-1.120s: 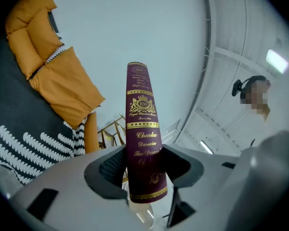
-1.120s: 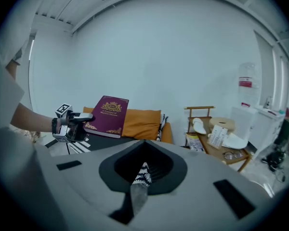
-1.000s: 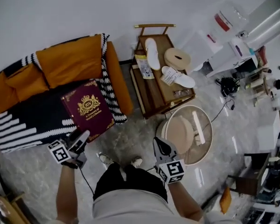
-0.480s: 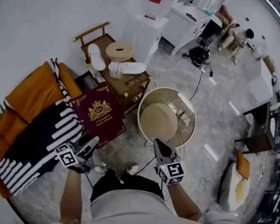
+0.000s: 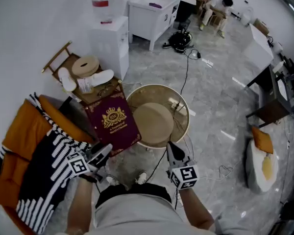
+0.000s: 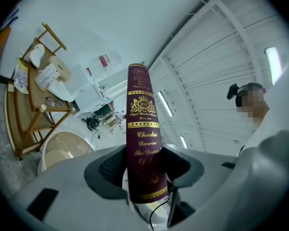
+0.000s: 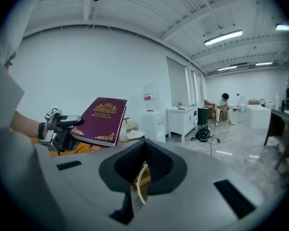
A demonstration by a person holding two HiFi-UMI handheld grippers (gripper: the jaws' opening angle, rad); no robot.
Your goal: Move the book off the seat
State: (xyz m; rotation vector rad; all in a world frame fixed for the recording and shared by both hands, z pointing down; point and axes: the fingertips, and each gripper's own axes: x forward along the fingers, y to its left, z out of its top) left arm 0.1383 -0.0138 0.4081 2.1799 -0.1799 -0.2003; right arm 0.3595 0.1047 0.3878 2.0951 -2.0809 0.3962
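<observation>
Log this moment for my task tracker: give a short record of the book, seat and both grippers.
book: maroon, gold crest, in the air
held by: left gripper, jaws shut on its edge
right gripper: empty, jaws nearly together
seat: orange sofa, striped blanket, no book on it
ahead: round table

White walls (image 5: 29, 28), grey marble floor (image 5: 215, 106), white cabinet (image 5: 147, 16), round glass table (image 5: 184, 131).

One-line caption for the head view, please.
Left gripper holds the maroon book up off the orange sofa, near the round table; right gripper empty.
</observation>
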